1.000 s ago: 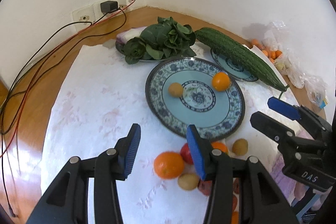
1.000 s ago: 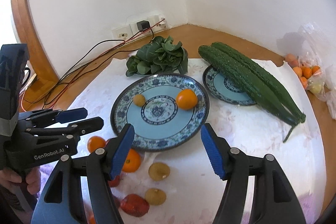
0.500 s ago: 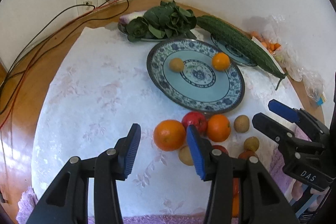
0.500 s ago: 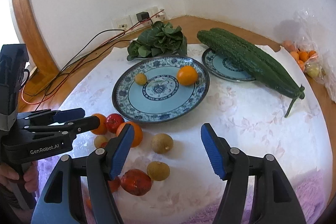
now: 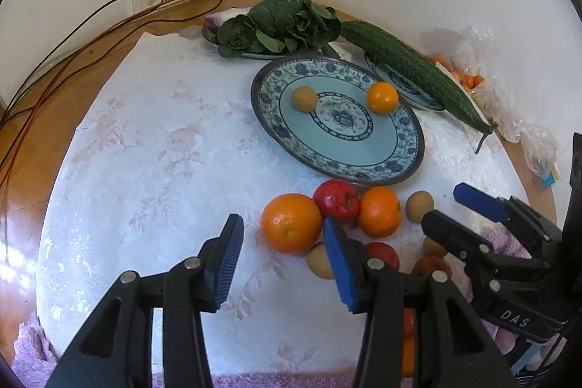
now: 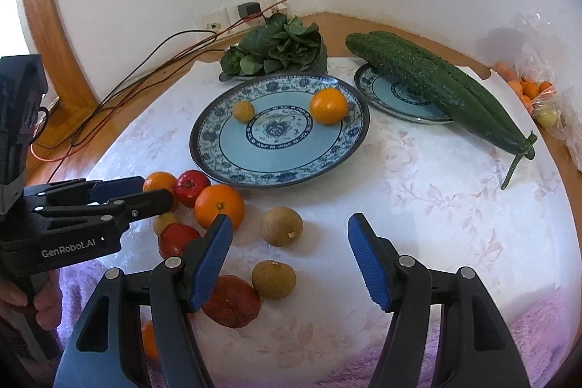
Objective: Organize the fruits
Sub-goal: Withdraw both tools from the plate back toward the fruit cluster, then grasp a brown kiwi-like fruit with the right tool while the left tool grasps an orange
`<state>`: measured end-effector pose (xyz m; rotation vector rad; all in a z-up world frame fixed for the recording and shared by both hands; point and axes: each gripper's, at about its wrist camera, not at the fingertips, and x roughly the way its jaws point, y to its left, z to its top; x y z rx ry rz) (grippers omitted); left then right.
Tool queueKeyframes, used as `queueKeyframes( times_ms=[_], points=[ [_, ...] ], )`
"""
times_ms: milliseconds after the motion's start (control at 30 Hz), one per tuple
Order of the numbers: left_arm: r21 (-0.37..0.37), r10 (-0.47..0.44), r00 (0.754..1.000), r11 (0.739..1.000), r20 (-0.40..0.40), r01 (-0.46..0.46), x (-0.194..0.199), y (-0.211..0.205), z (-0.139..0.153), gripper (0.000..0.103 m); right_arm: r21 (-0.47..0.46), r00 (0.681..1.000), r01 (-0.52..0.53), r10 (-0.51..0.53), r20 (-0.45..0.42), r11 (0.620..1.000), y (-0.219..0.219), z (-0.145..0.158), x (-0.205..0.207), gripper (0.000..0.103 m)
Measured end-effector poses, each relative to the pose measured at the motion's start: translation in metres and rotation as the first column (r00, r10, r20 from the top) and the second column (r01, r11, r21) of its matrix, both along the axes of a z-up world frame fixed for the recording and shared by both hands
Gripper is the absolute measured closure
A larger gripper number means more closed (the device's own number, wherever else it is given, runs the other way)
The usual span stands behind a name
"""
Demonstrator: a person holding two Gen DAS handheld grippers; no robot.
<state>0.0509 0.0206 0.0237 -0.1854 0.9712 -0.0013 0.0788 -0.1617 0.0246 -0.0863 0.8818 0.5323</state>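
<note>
A: Fruit first: where is it from my left camera?
B: The big orange lies on the cloth just ahead of my left gripper, closer to its right finger than its left. An apple touches it, then a second orange. They're round, so I can't give a long axis; the row runs left to right along the near rim of the plate.
A: And the jaws?
B: Spread wide on both, holding nothing. My right gripper has a brown fruit just ahead of the gap and another inside it, nearer the left finger.
A: The plate?
B: One small brown fruit and one orange on it, well apart. Two cucumbers lie across a smaller plate to its right, stems pointing right and toward me.
</note>
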Motion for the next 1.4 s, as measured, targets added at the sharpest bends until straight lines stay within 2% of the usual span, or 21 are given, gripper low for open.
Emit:
queueKeyframes(
  times_ms=[200,267,400,500,633,833,1067,1233,1300,1400],
  points=[
    [-0.039,0.008,1.000,0.999,0.018,-0.007,0.000,0.005,-0.004,0.055,0.000,0.999,0.014,-0.014,-0.029,1.000,-0.003,-0.009,0.003,0.036],
    [-0.051,0.005,1.000,0.999,0.025,-0.004,-0.001,0.006,-0.005,0.055,-0.001,0.999,0.013,-0.013,-0.037,1.000,-0.003,-0.013,0.004,0.040],
    [-0.066,-0.007,0.999,0.998,0.045,0.010,-0.003,0.006,-0.005,0.062,-0.006,0.999,0.009,-0.010,-0.041,1.000,-0.001,-0.015,0.004,0.045],
    [-0.054,-0.013,0.998,0.998,0.059,0.016,-0.005,0.003,-0.005,0.066,-0.016,0.999,0.011,-0.011,-0.038,1.000,0.000,-0.015,0.004,0.046],
    [-0.025,-0.021,0.997,0.999,0.074,0.023,-0.006,0.000,-0.004,0.066,-0.035,1.000,0.007,-0.008,-0.029,0.999,0.003,-0.015,0.003,0.047],
    [-0.021,-0.022,0.996,1.000,0.088,0.024,-0.007,0.000,-0.005,0.066,-0.045,1.000,0.001,-0.002,-0.024,0.999,0.007,-0.016,0.003,0.050],
    [-0.034,-0.025,0.993,0.999,0.115,0.029,-0.009,0.002,-0.007,0.065,-0.047,1.000,0.002,-0.003,-0.022,0.999,0.008,-0.016,0.004,0.051],
    [-0.085,-0.022,0.993,0.996,0.116,0.032,-0.010,0.008,-0.008,0.066,-0.047,1.000,0.003,-0.004,-0.021,0.999,0.008,-0.016,0.003,0.051],
    [-0.080,-0.020,0.993,0.996,0.117,0.030,-0.011,0.008,-0.008,0.066,-0.046,1.000,0.003,-0.004,-0.022,0.999,0.008,-0.016,0.003,0.051],
    [-0.056,-0.024,0.992,0.998,0.120,0.031,-0.012,0.004,-0.006,0.066,-0.041,1.000,0.012,-0.013,-0.023,0.999,0.007,-0.016,0.004,0.057]
  ],
)
